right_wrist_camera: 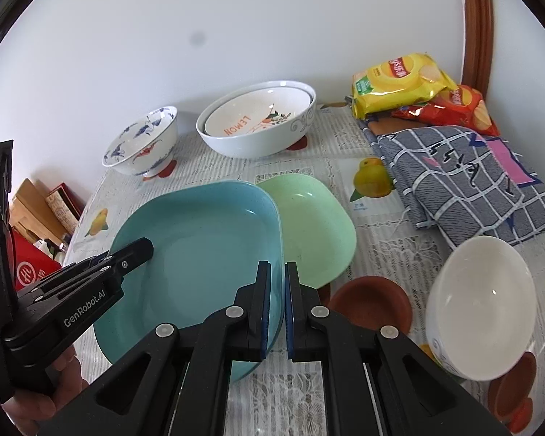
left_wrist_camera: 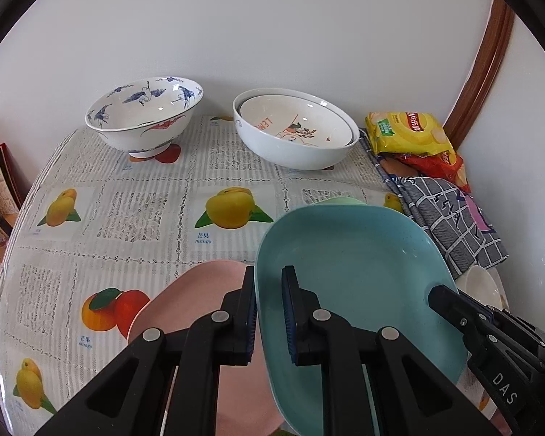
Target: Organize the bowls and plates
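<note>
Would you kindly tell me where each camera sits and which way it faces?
Left wrist: on the left gripper, facing the wall; its fingers straddle the blue plate's left rim above a pink plate.
Right wrist: on the right gripper, facing the wall; its fingers clamp the blue plate's right rim; a hand shows.
Shared: blue plate, green plate, lemon bowl, each other's gripper.

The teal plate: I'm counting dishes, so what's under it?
Under the teal plate lie a green plate on one side and a pink plate on the other. Anything else beneath is covered.
</note>
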The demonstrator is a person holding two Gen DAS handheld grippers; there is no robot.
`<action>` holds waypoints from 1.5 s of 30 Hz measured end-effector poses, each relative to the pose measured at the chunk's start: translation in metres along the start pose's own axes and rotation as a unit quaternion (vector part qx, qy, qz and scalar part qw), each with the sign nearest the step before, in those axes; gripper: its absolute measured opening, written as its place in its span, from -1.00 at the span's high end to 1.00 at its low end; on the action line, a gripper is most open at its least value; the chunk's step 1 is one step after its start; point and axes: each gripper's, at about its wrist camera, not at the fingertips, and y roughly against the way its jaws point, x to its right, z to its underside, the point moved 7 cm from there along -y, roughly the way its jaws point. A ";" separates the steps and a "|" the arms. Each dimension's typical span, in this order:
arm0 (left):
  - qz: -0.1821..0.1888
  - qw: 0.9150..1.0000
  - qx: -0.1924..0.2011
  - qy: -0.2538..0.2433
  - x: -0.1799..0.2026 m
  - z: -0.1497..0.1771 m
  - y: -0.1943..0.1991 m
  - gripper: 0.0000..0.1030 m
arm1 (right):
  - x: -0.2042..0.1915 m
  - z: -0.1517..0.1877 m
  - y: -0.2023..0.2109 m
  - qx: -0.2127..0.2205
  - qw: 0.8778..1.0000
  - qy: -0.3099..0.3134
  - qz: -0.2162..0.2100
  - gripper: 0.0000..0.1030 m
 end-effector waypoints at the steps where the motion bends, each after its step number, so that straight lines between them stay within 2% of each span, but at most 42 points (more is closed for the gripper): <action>1: 0.001 1.000 0.003 -0.002 0.003 0.001 0.005 0.75 | 0.001 0.001 0.006 0.003 1.000 -0.002 0.002 0.86; 12: 0.015 1.000 0.025 -0.010 0.023 0.014 0.045 0.75 | 0.009 0.011 0.057 0.036 0.999 -0.017 0.007 0.86; 22: 0.011 0.999 0.037 -0.007 0.017 0.027 0.069 0.75 | 0.001 0.022 0.079 0.050 0.999 -0.018 0.001 0.86; 45: -0.014 0.999 0.033 0.027 -0.034 0.042 0.069 0.75 | -0.045 0.037 0.058 0.031 0.999 0.009 -0.016 0.86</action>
